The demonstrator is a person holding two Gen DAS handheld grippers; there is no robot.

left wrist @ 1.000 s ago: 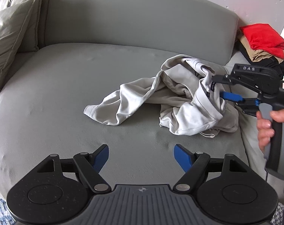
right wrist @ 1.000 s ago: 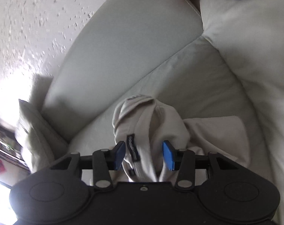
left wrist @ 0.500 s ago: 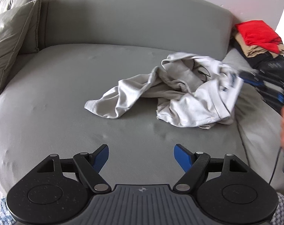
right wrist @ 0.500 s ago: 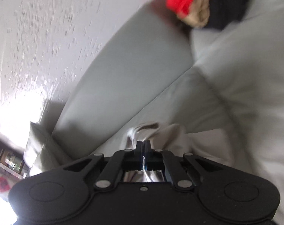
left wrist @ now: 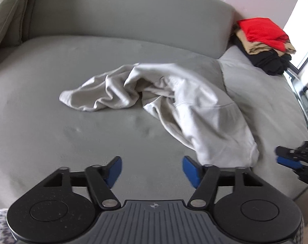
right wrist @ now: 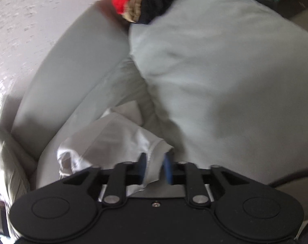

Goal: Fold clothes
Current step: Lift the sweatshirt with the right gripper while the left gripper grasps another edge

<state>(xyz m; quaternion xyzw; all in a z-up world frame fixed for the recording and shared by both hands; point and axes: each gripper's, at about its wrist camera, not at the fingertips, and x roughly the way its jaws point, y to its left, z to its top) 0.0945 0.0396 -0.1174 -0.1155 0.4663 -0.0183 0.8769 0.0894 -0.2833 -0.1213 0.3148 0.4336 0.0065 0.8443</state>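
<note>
A light grey garment [left wrist: 194, 109] lies crumpled on the grey sofa seat [left wrist: 52, 101], one end drawn out toward the front right. My left gripper [left wrist: 151, 169] hovers over bare seat just in front of it; its jaws are closing and nothing is between them. At the right edge of the left wrist view my right gripper [left wrist: 280, 156] sits just beyond the garment's near end. In the right wrist view the right gripper [right wrist: 154, 166] is opening. A hem of the garment [right wrist: 113, 134] hangs loose between its blue pads [right wrist: 167, 168], which do not press on it.
A pile of folded clothes, red on tan on black [left wrist: 263, 40], rests on the far right cushion [left wrist: 265, 101] and shows as the pile [right wrist: 145, 2] in the right wrist view. The backrest [left wrist: 123, 18] curves behind. A pillow [left wrist: 3, 20] leans at the far left.
The right gripper shut on the garment, dragged it rightward and toward the front, then parted its jaws. The left gripper dipped closer to the seat and its jaws narrowed.
</note>
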